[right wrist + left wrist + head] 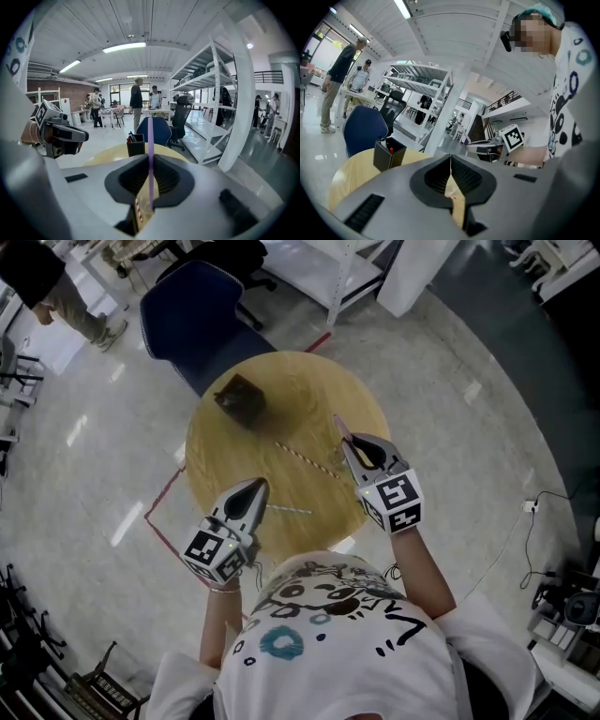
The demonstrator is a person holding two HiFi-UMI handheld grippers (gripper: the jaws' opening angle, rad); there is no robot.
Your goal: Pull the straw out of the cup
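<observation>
A purple straw [150,136] stands upright between the jaws of my right gripper [150,160], which is shut on it. In the head view that gripper [350,446] hovers over the right side of the round wooden table [300,390], with the straw's tip [339,425] poking out past the jaws. A red-and-white striped straw [305,462] lies flat on the table just left of it and shows under the jaws [138,209]. I cannot make out a cup clearly. My left gripper [254,487] is shut and empty over the table's near edge, beside a thin pale straw [287,510].
A black pen holder [240,399] stands on the far left part of the table, also visible as a black pen holder [388,153]. A blue chair [192,310] is behind the table. People [136,101] stand farther back. Red tape [164,498] marks the floor.
</observation>
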